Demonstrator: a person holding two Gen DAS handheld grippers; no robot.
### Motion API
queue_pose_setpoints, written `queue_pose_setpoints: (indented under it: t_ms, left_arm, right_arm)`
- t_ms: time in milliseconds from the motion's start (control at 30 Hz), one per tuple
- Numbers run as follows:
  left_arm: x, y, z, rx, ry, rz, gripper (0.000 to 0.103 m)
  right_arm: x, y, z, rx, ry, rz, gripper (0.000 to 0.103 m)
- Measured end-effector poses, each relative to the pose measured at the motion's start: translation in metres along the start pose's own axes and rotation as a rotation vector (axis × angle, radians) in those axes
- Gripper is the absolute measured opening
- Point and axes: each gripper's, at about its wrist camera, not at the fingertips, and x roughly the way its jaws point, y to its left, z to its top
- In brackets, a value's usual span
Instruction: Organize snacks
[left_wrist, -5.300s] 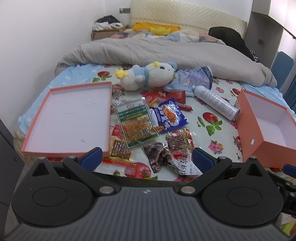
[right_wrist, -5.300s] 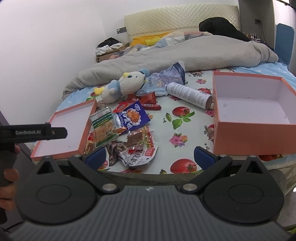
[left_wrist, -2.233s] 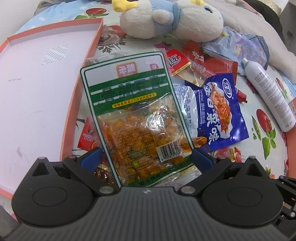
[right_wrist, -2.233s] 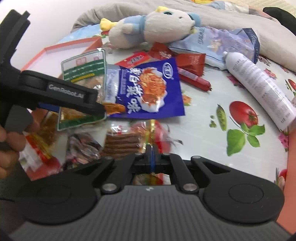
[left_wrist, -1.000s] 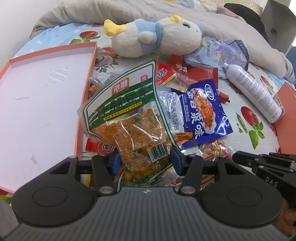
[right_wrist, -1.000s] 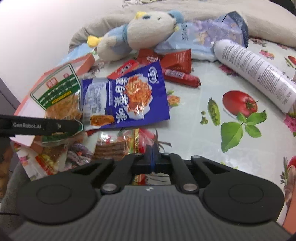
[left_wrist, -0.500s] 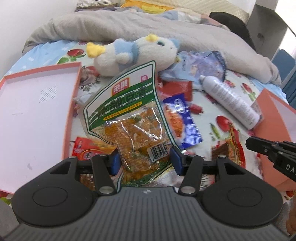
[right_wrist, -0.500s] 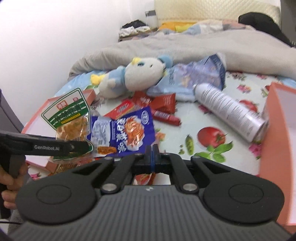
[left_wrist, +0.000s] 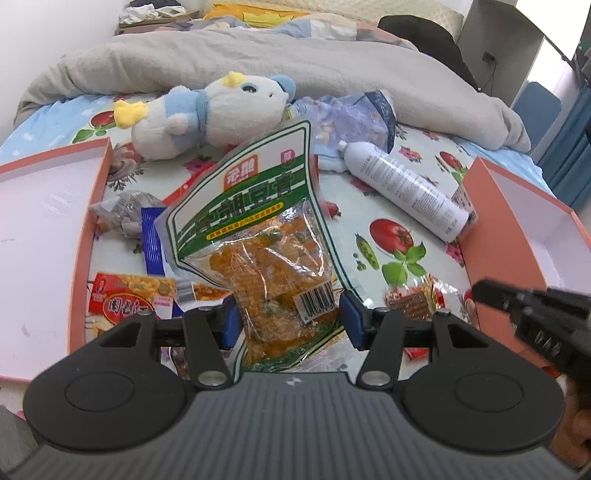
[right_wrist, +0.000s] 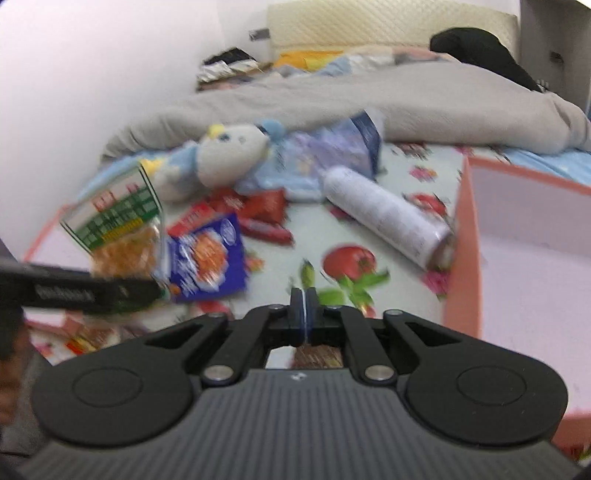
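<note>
The left gripper (left_wrist: 288, 319) is clamping a green-and-clear snack bag (left_wrist: 264, 236) by its lower end, jaws about half open w/ pads pressing both sides, holding it upright above the flowered bedsheet (left_wrist: 406, 206). The right gripper (right_wrist: 303, 308) is pinching a thin brown snack packet (right_wrist: 317, 356), jaws nearly closed. An orange box (left_wrist: 498, 229) is sitting at right, its lid (left_wrist: 79, 254) at left, other snacks scattered btwn them.

A: What's behind? 
B: A bed (left_wrist: 436, 206) with a fruit-print sheet, a grey duvet (left_wrist: 258, 62) bunched far across it, a quilted headboard (right_wrist: 388, 26) beyond.

A: Walls? 
B: White wall (right_wrist: 92, 74) left, a blue chair (left_wrist: 539, 107) far right.
</note>
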Motion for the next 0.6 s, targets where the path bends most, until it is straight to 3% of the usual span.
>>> queue_pose_setpoints:
  t_ms: [100,167,233,333,400,600]
  left_arm:
    - [0.003,0.002,-0.005,0.003,0.013,0.011,0.060]
    - [0.006,0.006,-0.008,0.005,0.024,0.023,0.060]
    - [0.007,0.010,-0.010,0.007,0.035,0.031,0.060]
    - [0.007,0.015,-0.012,0.014,0.045,0.046,0.060]
    - [0.008,0.018,-0.012,0.017,0.050,0.056,0.060]
    - [0.011,0.022,-0.013,0.012,0.063,0.073,0.060]
  right_arm:
    - [0.009,0.001,-0.017,0.008,0.029,0.000,0.006]
    - [0.016,0.002,-0.025,0.009,0.036,-0.019,0.013]
    - [0.023,0.002,-0.030,0.015,0.034,-0.015,0.045]
    - [0.033,0.003,-0.033,0.017,0.011,-0.027,0.072]
    - [0.043,0.006,-0.034,-0.009,0.010,-0.044,0.082]
    - [0.074,0.006,-0.041,-0.049,0.048,-0.057,0.082]
